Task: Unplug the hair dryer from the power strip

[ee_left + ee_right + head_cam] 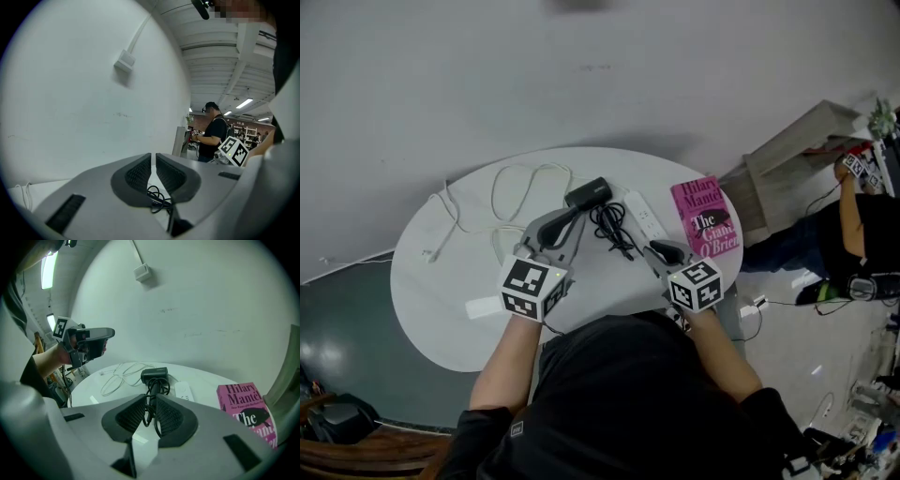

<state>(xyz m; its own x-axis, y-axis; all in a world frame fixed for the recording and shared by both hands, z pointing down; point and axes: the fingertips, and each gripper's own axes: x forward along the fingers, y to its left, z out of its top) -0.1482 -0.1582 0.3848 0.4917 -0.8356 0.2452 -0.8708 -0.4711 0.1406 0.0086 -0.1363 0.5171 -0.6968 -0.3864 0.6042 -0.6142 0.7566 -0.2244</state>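
Lying on the table [441,300] just ahead of both claws, the dryer [588,193] was found with its cord [614,232] gathered in a loose bundle between it and the claw tips. The strip [645,217] sat just ahead and to the left of the right claw [150,398], touching or all but touching the dryer's far end. No plug could be made out seated in the strip's upper face, and the plug itself could not be picked out in the bundle; on that evidence the unplugging was judged either done or very nearly so, with only confirmation of a free plug outstanding. The right claw was held above the table, jaws slightly apart, with strands of cord showing in the gap; no pinch on them was evident, so it was judged released. The left claw [153,157] was raised and aimed at the wall, jaws almost together with a thin slit and nothing between them. A book [705,217] lay to the right of the right claw, and a white cable [520,187] ahead and left of the left claw.
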